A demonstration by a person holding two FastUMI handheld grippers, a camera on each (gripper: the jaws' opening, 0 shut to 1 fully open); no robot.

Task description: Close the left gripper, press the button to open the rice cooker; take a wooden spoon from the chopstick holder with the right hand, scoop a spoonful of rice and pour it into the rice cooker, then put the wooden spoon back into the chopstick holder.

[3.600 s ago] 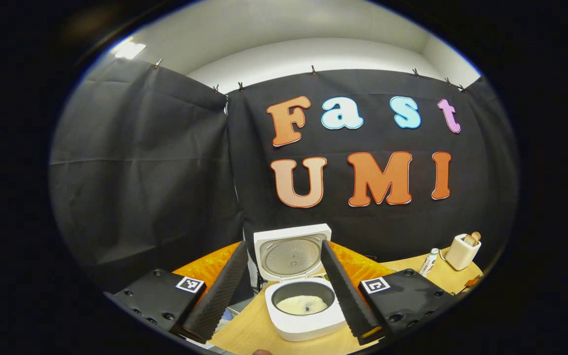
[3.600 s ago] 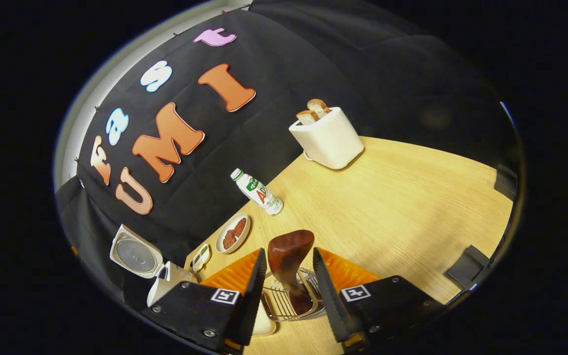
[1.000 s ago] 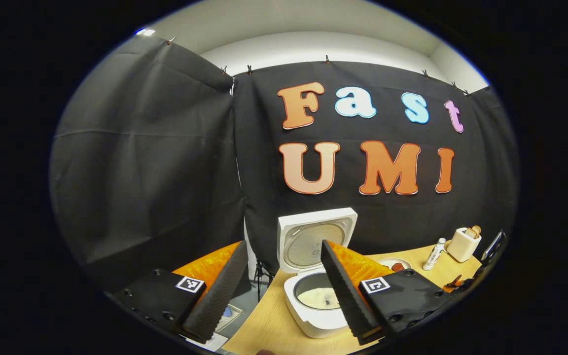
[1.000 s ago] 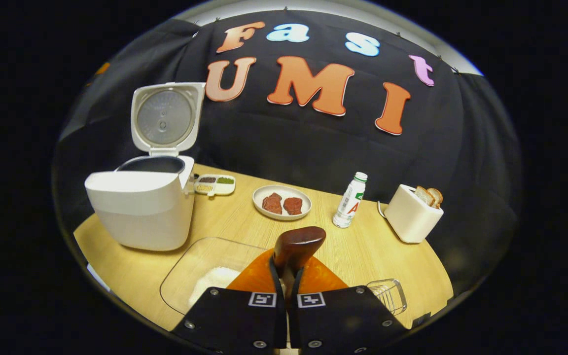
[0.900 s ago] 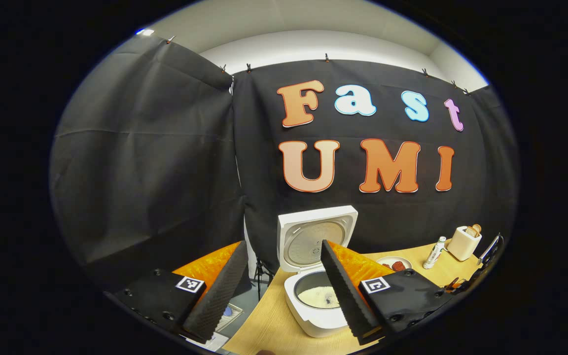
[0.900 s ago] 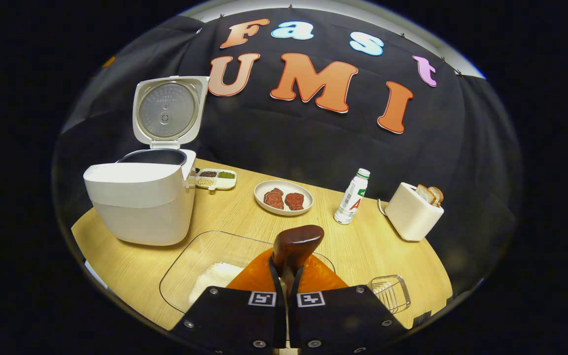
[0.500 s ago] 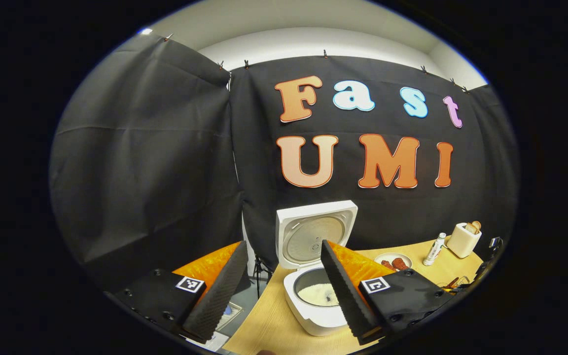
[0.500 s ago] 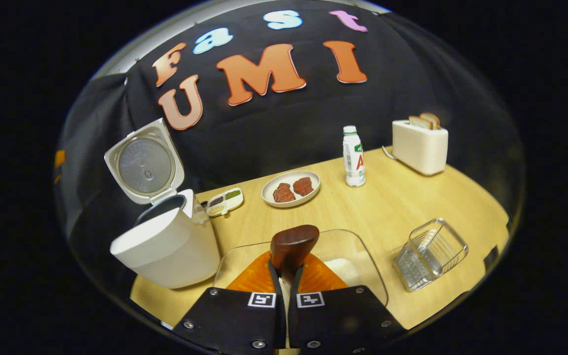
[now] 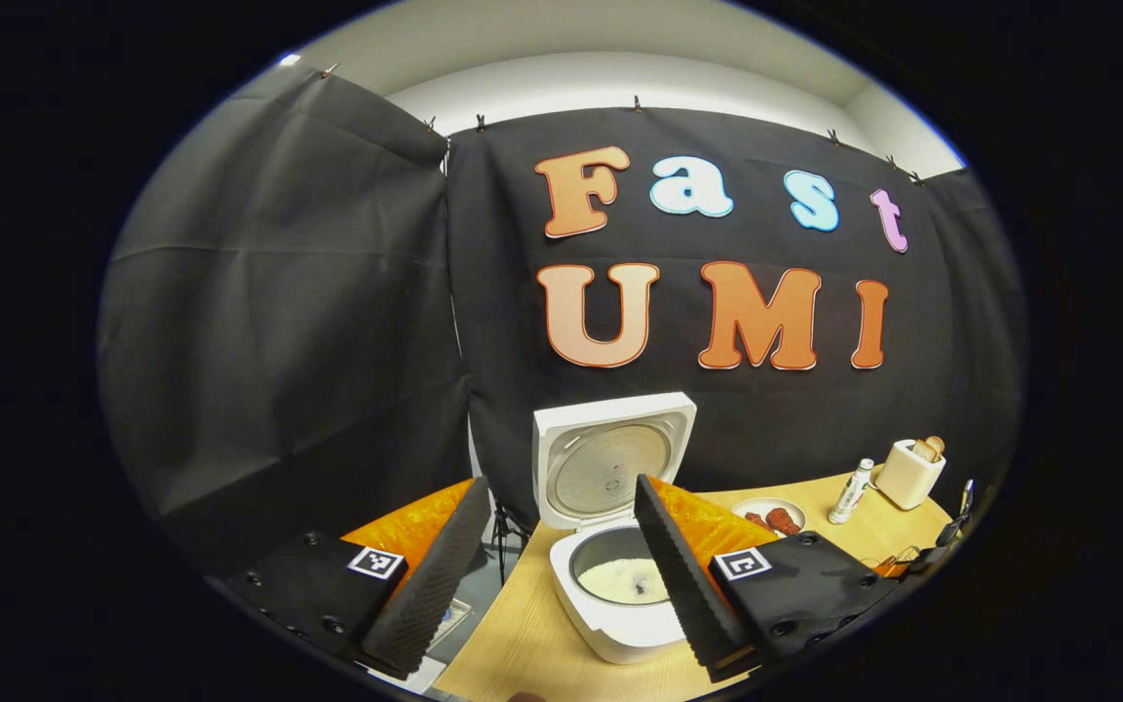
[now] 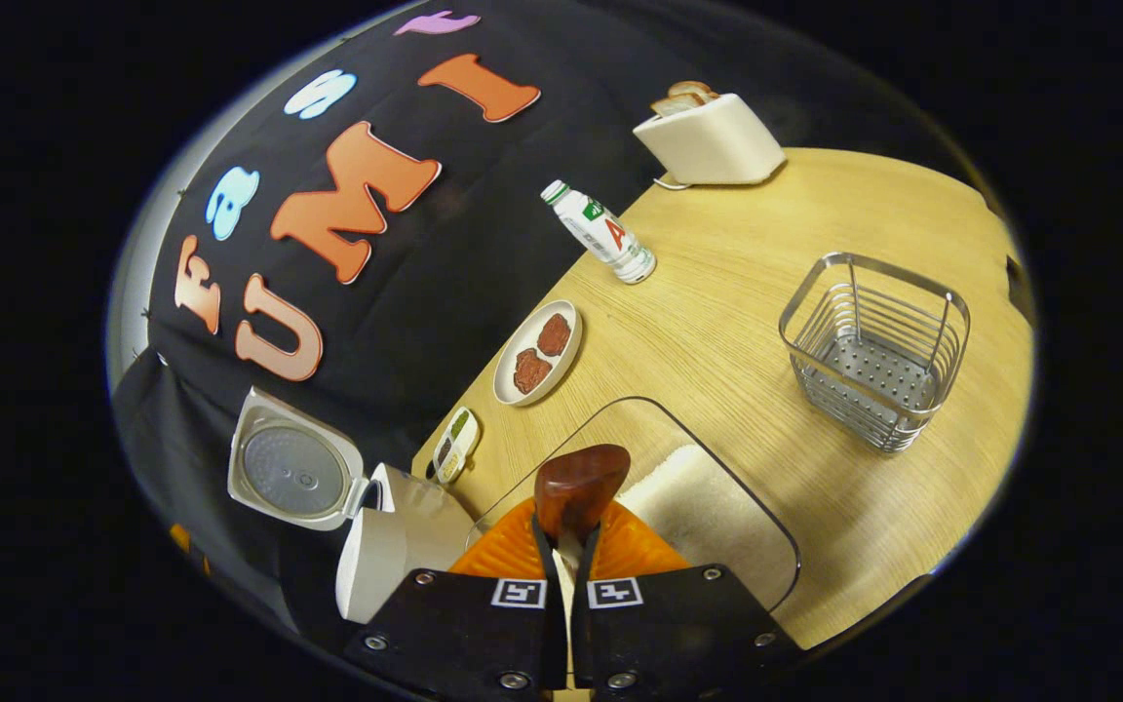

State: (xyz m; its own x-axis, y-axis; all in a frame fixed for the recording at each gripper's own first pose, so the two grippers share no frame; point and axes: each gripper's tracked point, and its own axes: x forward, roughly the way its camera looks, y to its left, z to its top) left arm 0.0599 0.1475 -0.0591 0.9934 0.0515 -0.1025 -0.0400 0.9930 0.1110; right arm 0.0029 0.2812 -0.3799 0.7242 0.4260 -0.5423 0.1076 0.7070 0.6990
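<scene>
Light wooden bench (image 10: 766,322), white rice cooker (image 9: 620,546) lid raised, right gripper (image 10: 566,546) pinched a dark-brown glossy wooden spoon (image 10: 576,487) over a clear rice tray (image 10: 717,507), left gripper (image 9: 552,565) spread, empty.

In the left gripper view I see my left gripper (image 9: 552,575) with its two fingers wide apart and nothing between them. Ahead of it the rice cooker (image 9: 610,624) stands on the wooden table (image 9: 522,653) with its lid (image 9: 610,458) raised upright, and white rice (image 9: 620,582) lies in the pot. Far to the right are a plate (image 9: 769,515), a bottle (image 9: 851,490) and a toaster (image 9: 908,473).
</scene>
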